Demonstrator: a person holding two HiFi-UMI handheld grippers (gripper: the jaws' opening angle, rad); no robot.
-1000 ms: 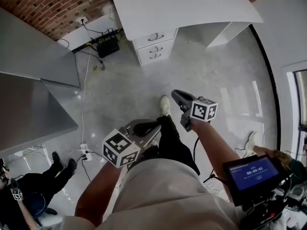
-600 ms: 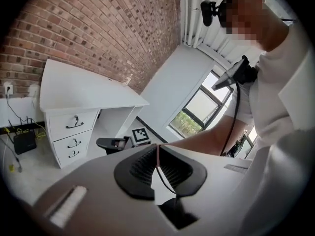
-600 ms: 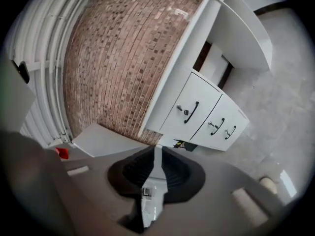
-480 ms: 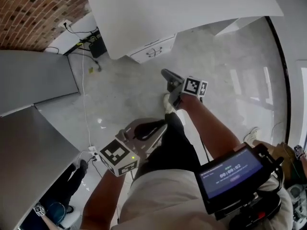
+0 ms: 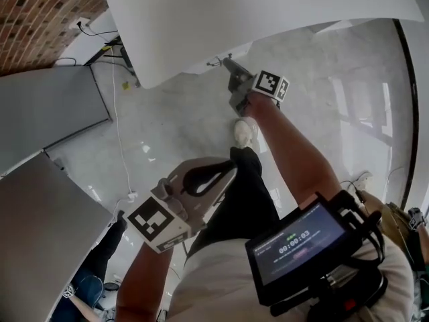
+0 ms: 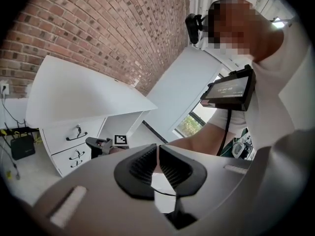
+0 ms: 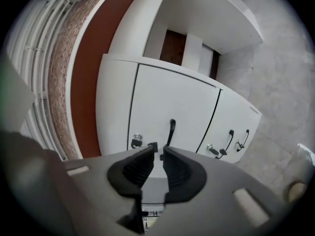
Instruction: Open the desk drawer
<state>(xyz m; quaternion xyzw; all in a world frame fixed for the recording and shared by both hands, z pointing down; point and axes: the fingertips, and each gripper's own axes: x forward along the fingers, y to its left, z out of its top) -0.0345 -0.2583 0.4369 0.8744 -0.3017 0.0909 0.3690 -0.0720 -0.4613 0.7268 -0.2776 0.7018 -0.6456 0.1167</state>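
Handles (image 7: 229, 140): three black ones, being shown on shut drawer fronts (image 7: 170, 104) under the bench (image 5: 255, 12).
Right gripper (image 7: 158, 150): being held near the top handle (image 7: 171, 131), jaws narrowly apart, empty.
Left gripper (image 6: 157, 151): being held back, jaws together, empty.

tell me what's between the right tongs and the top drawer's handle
Nothing. In the right gripper view the right tongs, barely parted, point at the black handle, and that short stretch shows only the bare white drawer front behind it.
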